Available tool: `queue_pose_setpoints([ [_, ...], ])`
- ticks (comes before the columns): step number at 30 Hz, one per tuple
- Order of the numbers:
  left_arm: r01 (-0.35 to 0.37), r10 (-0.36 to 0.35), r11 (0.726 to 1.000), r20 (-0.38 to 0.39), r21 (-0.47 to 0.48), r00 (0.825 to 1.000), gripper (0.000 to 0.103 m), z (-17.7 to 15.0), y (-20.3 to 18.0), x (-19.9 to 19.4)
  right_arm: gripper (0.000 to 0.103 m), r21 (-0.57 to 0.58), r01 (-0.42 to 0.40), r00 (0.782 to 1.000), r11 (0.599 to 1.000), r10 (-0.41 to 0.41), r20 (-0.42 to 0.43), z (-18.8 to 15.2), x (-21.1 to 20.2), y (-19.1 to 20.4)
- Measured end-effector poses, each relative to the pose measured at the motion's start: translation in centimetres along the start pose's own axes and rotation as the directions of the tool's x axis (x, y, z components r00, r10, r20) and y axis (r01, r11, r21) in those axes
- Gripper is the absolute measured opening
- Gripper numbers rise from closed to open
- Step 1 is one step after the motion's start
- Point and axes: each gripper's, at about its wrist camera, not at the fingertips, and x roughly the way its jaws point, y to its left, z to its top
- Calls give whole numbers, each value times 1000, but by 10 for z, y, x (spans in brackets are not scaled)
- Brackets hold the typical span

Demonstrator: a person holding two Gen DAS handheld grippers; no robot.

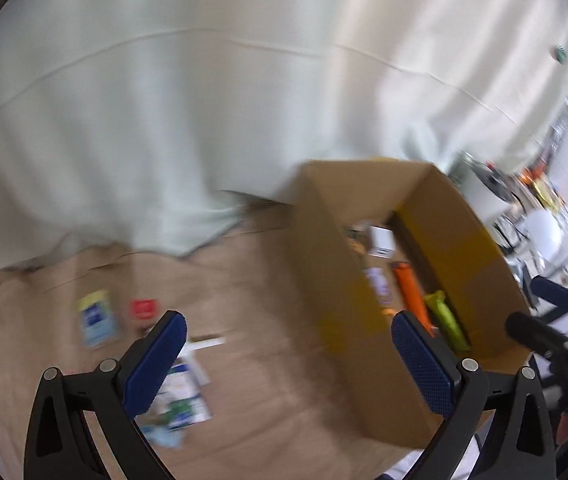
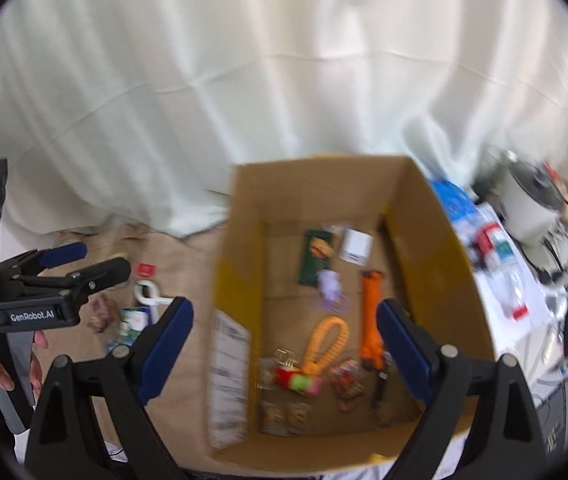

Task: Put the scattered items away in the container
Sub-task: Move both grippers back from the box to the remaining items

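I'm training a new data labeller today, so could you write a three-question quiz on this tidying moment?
1. True or false: the right gripper holds an item.
2. Which lies inside the cardboard box? A) orange coiled loop B) red packet C) white tape roll
3. On which side of the box do the items that are not yet packed lie, in the right wrist view?

Key:
1. False; its jaws are open and empty.
2. A; the red packet and tape roll lie on the brown tabletop.
3. Left of the box, where the left gripper is.
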Motion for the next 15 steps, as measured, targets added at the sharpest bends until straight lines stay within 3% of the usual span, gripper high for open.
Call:
queue_pose_setpoints([
  [5,-103,105,992,15,-78,994,103,-18,59,-22,95,-78,-75,997,994,75,-4,13,10,49],
  [15,-205,203,959,-31,-197,979,103,-69,133,-37,95,-171,-202,978,964,191,-78,20,42,121],
])
